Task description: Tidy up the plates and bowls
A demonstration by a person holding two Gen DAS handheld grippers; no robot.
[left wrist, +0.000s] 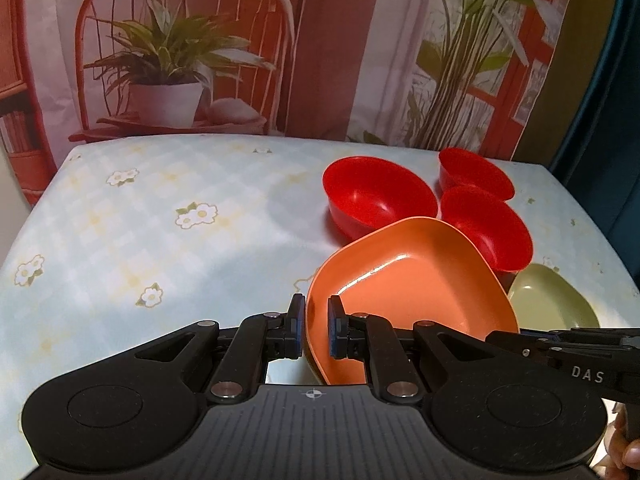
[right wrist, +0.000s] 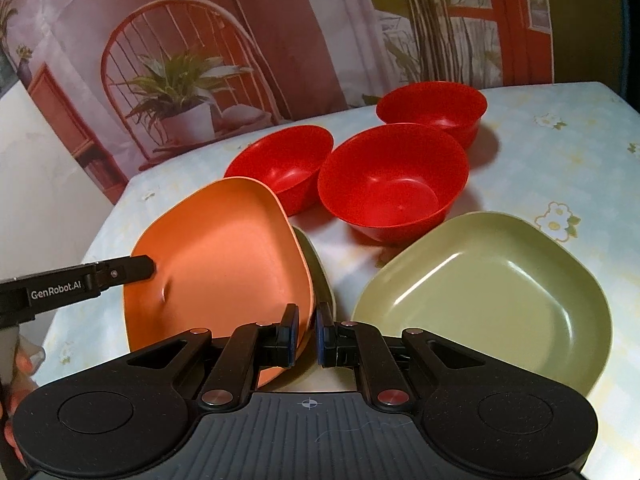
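Orange plate [left wrist: 404, 280] rim between left gripper [left wrist: 317, 326]

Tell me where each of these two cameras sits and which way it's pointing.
Left wrist: on the left gripper, looking across the table; its fingers pinch the orange plate; the right gripper enters from the right.
Right wrist: on the right gripper, facing the red bowls and green plate; the left gripper enters left.
Shared: orange plate, three bowls, green plate.

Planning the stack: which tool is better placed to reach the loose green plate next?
Right tool: the green square plastic plate lies just beside it; left tool sits beyond the orange square plate.
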